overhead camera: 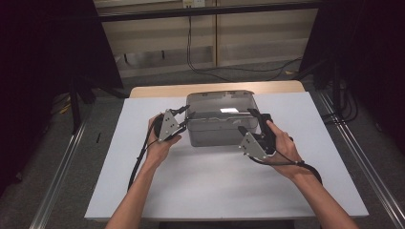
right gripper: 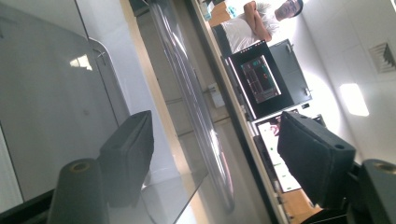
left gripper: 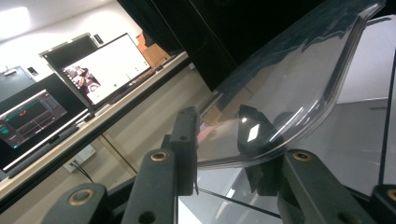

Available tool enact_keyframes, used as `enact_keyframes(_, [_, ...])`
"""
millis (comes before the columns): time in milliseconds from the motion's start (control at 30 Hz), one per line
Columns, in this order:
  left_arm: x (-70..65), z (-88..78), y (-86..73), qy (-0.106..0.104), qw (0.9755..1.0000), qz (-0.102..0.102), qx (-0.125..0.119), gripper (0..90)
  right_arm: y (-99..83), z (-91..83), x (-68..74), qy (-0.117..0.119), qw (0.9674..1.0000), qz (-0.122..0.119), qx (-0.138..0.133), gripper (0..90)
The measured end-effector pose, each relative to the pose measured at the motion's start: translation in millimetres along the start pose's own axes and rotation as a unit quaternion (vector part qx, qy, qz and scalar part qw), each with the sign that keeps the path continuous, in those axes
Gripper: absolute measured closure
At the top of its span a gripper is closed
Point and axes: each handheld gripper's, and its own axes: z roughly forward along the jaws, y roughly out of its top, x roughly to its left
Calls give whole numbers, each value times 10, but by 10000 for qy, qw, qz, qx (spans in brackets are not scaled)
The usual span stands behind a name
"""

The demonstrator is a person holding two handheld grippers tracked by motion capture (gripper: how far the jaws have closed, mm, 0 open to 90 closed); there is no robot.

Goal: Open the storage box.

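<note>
Jaws of the left gripper (overhead camera: 179, 119) clamp the clear lid (left gripper: 289, 93) at nine o'clock of the grey box (overhead camera: 217, 131), mid-worktop (overhead camera: 215, 186). Right gripper (overhead camera: 253, 126) straddles the three o'clock rim, jaws spread, probably to lift evenly.

white table (overhead camera: 200, 191) — lit monitors (left gripper: 109, 70) beyond

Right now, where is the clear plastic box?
In the high view, the clear plastic box sits mid-table toward the far edge, between the left gripper and the right gripper.
</note>
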Motion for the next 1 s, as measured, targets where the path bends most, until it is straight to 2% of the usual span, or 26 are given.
enact_keyframes(100, [-2, -1, 7, -3, 10000, -1, 19, 679, -104, -30, -51, -36, 9993, 380, -14, 253])
enact_keyframes(133, [-1, -1, 8, -2, 10000, -4, 20, 679, -104, -30, -51, -36, 9993, 380, -14, 253])
enact_keyframes(233, [5, 2, 14, -14, 10000, -17, 17, 680, -201, -33, -99, 49, 9970, 756, 142, 230])
enact_keyframes(267, [5, 2, 14, -14, 10000, -17, 17, 681, -201, -33, -99, 49, 9970, 756, 142, 230])
enact_keyframes(367, [13, 0, 20, -24, 10000, -24, 37, 680, -265, -34, -147, 118, 9943, 1040, 191, 241])
enact_keyframes(400, [19, 0, 24, -22, 10000, 4, 40, 682, -305, -30, -183, 142, 9921, 1229, 196, 265])
enact_keyframes(467, [24, -2, 30, -34, 10000, 1, 58, 682, -342, -24, -210, 143, 9902, 1374, 195, 284])
enact_keyframes(533, [26, 1, 32, -34, 10000, -9, 53, 681, -358, -18, -221, 139, 9899, 1401, 186, 286])
enact_keyframes(633, [35, 2, 37, -49, 10000, -58, 40, 681, -406, 10, -232, 290, 9883, 1490, 177, 340])
enact_keyframes(700, [42, 2, 40, -45, 10000, -76, 38, 681, -417, 19, -231, 277, 9880, 1511, 185, 340])
enact_keyframes(733, [48, 3, 43, -47, 9999, -89, 33, 683, -437, 34, -233, 309, 9870, 1563, 198, 344])
enact_keyframes(767, [52, 5, 47, -56, 9999, -101, 32, 684, -482, 72, -238, 367, 9838, 1743, 197, 378])
enact_keyframes(800, [58, 8, 53, -69, 9999, -101, 30, 684, -502, 91, -245, 402, 9821, 1828, 193, 390])
enact_keyframes(867, [71, 9, 62, -68, 9999, -134, 22, 687, -525, 133, -254, 415, 9809, 1896, 156, 407])
enact_keyframes(933, [91, 6, 71, -64, 9999, -158, 3, 689, -536, 157, -255, 421, 9809, 1890, 158, 418])
enact_keyframes(967, [98, 8, 76, -70, 9998, -160, -4, 692, -564, 199, -255, 470, 9800, 1929, 148, 472])
enact_keyframes(1000, [106, 13, 86, -90, 9999, -145, 3, 692, -579, 215, -256, 497, 9791, 1966, 148, 484])
